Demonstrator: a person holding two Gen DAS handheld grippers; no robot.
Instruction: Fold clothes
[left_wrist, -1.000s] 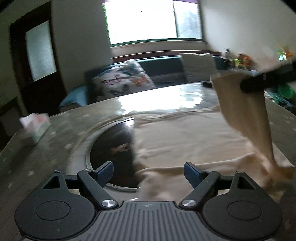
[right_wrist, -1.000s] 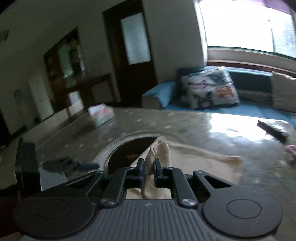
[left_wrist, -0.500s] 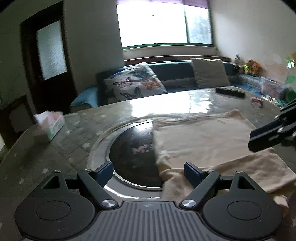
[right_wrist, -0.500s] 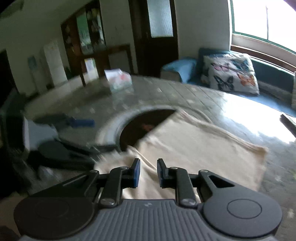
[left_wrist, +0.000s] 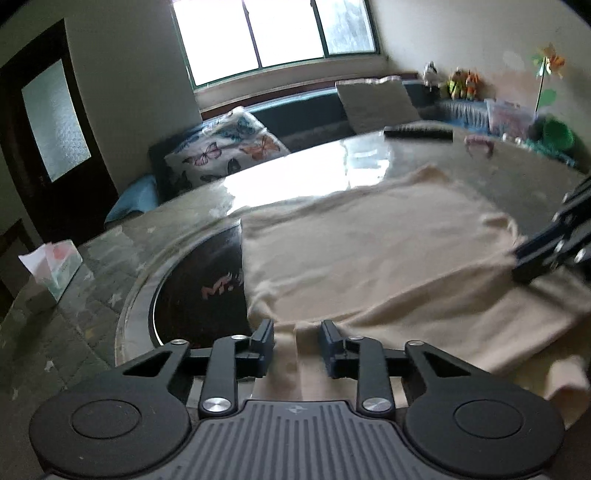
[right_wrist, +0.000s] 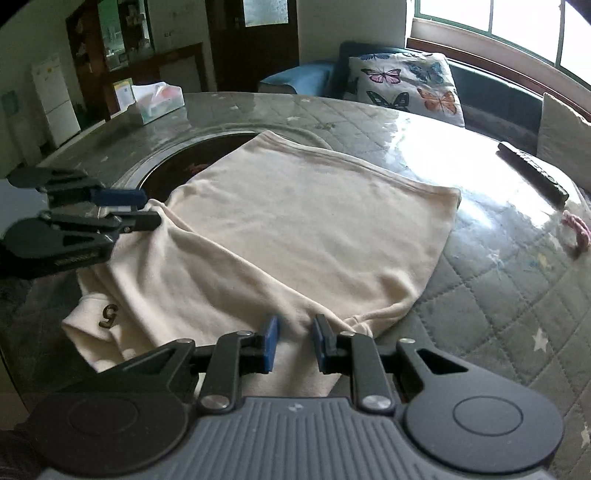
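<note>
A cream shirt (right_wrist: 306, 221) lies half folded on the round table, also seen in the left wrist view (left_wrist: 369, 251). A sleeve with a dark "5" mark (right_wrist: 109, 314) lies under the folded layer. My left gripper (left_wrist: 297, 343) is partly open, jaws on either side of the near fold edge, not clamped. It shows in the right wrist view (right_wrist: 136, 208) at the shirt's left corner. My right gripper (right_wrist: 293, 341) is open over the shirt's near edge, and shows in the left wrist view (left_wrist: 535, 258) at the right.
The quilted grey table (right_wrist: 517, 314) has a dark round inset (left_wrist: 199, 288). A tissue box (right_wrist: 157, 101) stands at the far left. A dark remote (right_wrist: 532, 170) and a pink item (right_wrist: 576, 229) lie at the far right. A sofa with cushions (left_wrist: 225, 151) is behind.
My right gripper carried the shirt's edge across, laid it down and opened. My left gripper narrowed its jaws and moved in around the near fold.
</note>
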